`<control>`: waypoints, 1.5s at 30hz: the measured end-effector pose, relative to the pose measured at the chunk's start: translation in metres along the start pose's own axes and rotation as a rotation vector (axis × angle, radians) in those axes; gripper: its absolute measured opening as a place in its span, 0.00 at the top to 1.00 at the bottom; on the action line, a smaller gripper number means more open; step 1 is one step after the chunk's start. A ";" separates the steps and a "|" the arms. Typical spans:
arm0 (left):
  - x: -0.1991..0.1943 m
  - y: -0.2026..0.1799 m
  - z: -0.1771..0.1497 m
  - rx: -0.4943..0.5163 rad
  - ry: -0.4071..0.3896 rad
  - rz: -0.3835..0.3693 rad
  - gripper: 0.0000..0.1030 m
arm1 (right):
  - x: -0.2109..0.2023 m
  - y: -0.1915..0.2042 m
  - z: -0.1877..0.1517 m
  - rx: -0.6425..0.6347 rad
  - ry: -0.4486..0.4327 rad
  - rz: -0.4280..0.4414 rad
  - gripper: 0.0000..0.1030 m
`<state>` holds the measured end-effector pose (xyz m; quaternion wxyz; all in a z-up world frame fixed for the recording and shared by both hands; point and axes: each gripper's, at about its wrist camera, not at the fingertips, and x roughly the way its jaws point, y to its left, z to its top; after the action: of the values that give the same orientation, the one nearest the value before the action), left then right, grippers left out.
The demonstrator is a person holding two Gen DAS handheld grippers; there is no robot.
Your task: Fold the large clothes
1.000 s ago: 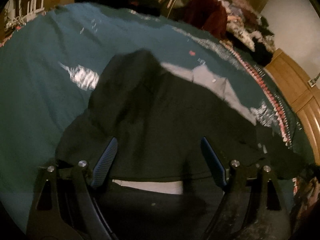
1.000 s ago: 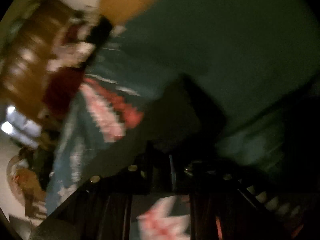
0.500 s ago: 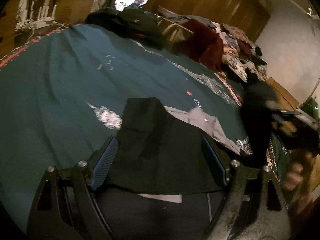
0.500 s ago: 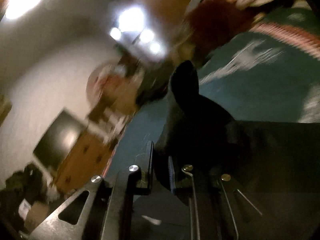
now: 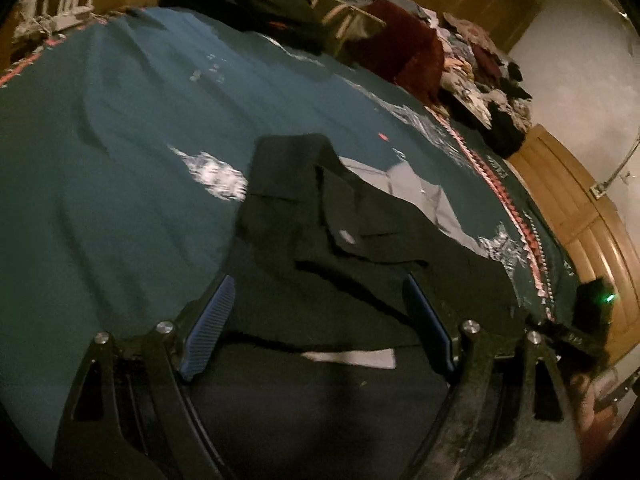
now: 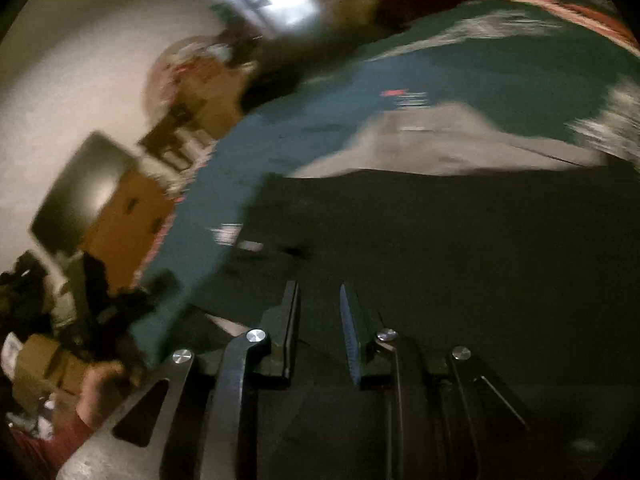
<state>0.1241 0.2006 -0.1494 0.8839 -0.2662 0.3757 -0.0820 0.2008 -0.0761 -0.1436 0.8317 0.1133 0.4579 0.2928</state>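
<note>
A large black garment [image 5: 360, 248] lies partly folded on the teal bedspread [image 5: 120, 160], with a grey layer [image 5: 424, 196] showing at its far edge. My left gripper [image 5: 318, 284] hovers wide open over the garment's near part, with nothing pressed between its blue pads [image 5: 208, 328]. The right wrist view is blurred. In it, my right gripper [image 6: 320, 304] has its jaws opening, with a clear gap and no cloth pinched; the black garment [image 6: 460, 240] lies flat just beyond. The grey layer [image 6: 440, 148] shows past it.
Piles of clothes [image 5: 460, 48] and a dark red item [image 5: 404, 40] crowd the bed's far side. Wooden furniture [image 5: 580, 208] stands to the right, beside the patterned blanket border [image 5: 516, 208]. The right gripper's body with a green light [image 5: 596, 300] sits at the right edge.
The black fold that the right gripper held up now lies flat on the garment, and its jaws have parted. The left gripper stays open and has shifted slightly over the cloth.
</note>
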 end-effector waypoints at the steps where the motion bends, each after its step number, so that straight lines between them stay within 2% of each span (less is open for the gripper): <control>1: 0.004 -0.004 0.002 0.010 0.007 -0.010 0.18 | -0.010 -0.017 -0.003 0.023 -0.002 -0.034 0.73; 4: 0.028 -0.024 0.011 0.058 0.056 -0.053 0.18 | -0.036 -0.073 0.001 0.097 0.000 -0.120 0.73; 6: 0.052 -0.034 0.016 0.083 0.098 -0.063 0.18 | -0.042 -0.097 0.005 0.117 0.008 -0.133 0.73; 7: 0.060 -0.033 0.017 0.089 0.109 -0.031 0.18 | -0.041 -0.107 0.005 0.127 0.019 -0.141 0.73; 8: 0.075 -0.030 0.019 0.104 0.126 0.068 0.18 | -0.040 -0.111 0.000 0.132 0.036 -0.146 0.70; 9: 0.083 -0.022 0.019 0.089 0.144 0.124 0.19 | -0.034 -0.122 -0.004 0.139 0.072 -0.143 0.68; 10: 0.088 -0.012 0.021 0.054 0.156 0.144 0.23 | -0.028 -0.132 -0.009 0.147 0.099 -0.143 0.71; 11: 0.084 -0.001 0.024 0.018 0.144 0.134 0.25 | -0.024 -0.140 -0.014 0.155 0.112 -0.143 0.81; 12: 0.075 0.006 0.027 0.008 0.129 0.166 0.25 | -0.026 -0.145 -0.016 0.156 0.105 -0.139 0.85; 13: 0.065 0.012 0.030 0.010 0.116 0.219 0.24 | -0.030 -0.147 -0.015 0.160 0.113 -0.142 0.85; 14: 0.052 0.022 0.032 0.000 0.097 0.248 0.23 | -0.036 -0.147 -0.015 0.158 0.122 -0.155 0.79; 15: 0.034 0.036 0.033 -0.027 0.078 0.247 0.22 | -0.047 -0.146 -0.016 0.142 0.126 -0.176 0.66; 17: 0.002 0.058 0.031 -0.064 0.058 0.250 0.22 | -0.071 -0.139 -0.025 0.120 0.120 -0.190 0.55; 21: -0.066 0.070 -0.004 -0.040 0.060 0.213 0.20 | -0.129 -0.134 -0.072 0.180 0.145 -0.166 0.52; 25: -0.103 0.062 -0.051 0.001 0.143 0.094 0.19 | -0.178 -0.121 -0.138 0.216 0.196 -0.141 0.51; 29: -0.130 0.057 -0.094 -0.046 0.189 -0.055 0.19 | -0.192 -0.105 -0.204 0.217 0.304 -0.112 0.46; 32: -0.136 0.061 -0.114 -0.067 0.219 -0.080 0.18 | -0.191 -0.096 -0.237 0.177 0.360 -0.134 0.45; 37: -0.150 0.064 -0.125 -0.071 0.237 -0.107 0.18 | -0.191 -0.093 -0.254 0.179 0.311 -0.152 0.44; 38: -0.153 0.064 -0.125 -0.067 0.235 -0.114 0.18 | -0.191 -0.090 -0.255 0.169 0.306 -0.154 0.41; 43: -0.164 0.059 -0.125 -0.043 0.207 -0.111 0.17 | -0.190 -0.071 -0.257 0.087 0.305 -0.177 0.41; 45: -0.170 0.061 -0.131 -0.047 0.198 -0.114 0.17 | -0.205 -0.068 -0.258 0.065 0.275 -0.199 0.41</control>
<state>-0.0920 0.2574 -0.1520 0.8298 -0.2984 0.4475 -0.1489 -0.0705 -0.2723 -0.1750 0.7819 0.0531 0.5858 0.2066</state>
